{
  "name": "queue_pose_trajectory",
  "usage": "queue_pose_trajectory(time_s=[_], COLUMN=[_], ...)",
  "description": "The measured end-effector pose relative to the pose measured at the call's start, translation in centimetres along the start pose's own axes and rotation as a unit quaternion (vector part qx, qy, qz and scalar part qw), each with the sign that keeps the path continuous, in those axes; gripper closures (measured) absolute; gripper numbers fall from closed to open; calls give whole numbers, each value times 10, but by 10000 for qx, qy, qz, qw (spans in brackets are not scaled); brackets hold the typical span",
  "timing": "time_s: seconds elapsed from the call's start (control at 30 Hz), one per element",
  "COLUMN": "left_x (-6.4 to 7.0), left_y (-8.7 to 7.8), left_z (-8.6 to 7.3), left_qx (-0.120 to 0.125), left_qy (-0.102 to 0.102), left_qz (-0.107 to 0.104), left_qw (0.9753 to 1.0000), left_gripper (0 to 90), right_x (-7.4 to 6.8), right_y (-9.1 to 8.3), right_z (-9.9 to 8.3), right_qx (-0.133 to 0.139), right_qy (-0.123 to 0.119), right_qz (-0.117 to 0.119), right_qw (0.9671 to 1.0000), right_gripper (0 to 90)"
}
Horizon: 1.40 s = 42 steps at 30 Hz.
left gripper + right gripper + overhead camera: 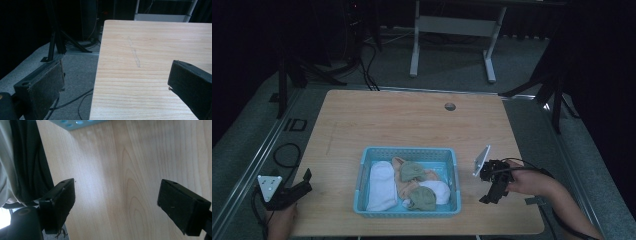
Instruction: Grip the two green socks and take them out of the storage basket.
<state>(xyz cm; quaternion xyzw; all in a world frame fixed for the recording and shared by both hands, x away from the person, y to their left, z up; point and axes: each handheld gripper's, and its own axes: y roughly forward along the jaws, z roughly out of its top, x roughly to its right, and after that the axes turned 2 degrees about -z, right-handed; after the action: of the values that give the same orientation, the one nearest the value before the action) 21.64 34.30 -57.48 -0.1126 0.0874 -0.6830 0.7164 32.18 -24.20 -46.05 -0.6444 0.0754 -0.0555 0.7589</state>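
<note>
Two grippers, left gripper [304, 181] and right gripper [490, 196], jaws wide, flank basket [362, 172]; no legible writing.

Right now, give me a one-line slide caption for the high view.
Blue basket of socks mid-table, left tool and right tool open on either side.

This was a dim lab or studio: grey carpet, black tripod stands [292, 75], loose cables [367, 65], one wooden table [412, 120].

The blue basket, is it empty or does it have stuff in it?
It has stuff in it. The high view shows the blue basket holding a white sock, green socks and a peach-coloured piece.
</note>
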Motion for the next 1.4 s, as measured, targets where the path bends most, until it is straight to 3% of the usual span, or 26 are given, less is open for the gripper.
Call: queue_pose_trajectory(time_s=[0.2, 0.33, 0.43, 0.77, 1.0, 1.17, 1.4], left_x=[0, 0, 0, 0, -1, -1, -1], left_y=[0, 0, 0, 0, 0, 0, 0], left_z=[0, 0, 0, 0, 0, 0, 0], left_qx=[-11, -10, -3, 13, 19, 5, 5], left_qy=[-2, -2, 0, -1, -17, -2, 2], left_qz=[-15, -19, -28, -59, -83, -101, -113], left_qw=[10000, 10000, 10000, 10000, 10000, 9999, 9999], left_gripper=[7, 7, 7, 7, 7, 7, 7], right_x=[-10, -14, -17, -23, -27, -26, -27], right_y=[-10, -14, -18, -21, -23, -16, -7], right_z=[15, 24, 38, 62, 85, 98, 115], right_qx=[27, 13, -219, -356, -203, -237, -231], right_qy=[-371, -472, -632, -763, -1039, -1066, -1210], right_qz=[-18, 31, 22, 95, 31, -27, 71], right_qw=[9993, 9989, 9978, 9964, 9944, 9940, 9924], right_gripper=[129, 129, 132, 135, 134, 134, 137])
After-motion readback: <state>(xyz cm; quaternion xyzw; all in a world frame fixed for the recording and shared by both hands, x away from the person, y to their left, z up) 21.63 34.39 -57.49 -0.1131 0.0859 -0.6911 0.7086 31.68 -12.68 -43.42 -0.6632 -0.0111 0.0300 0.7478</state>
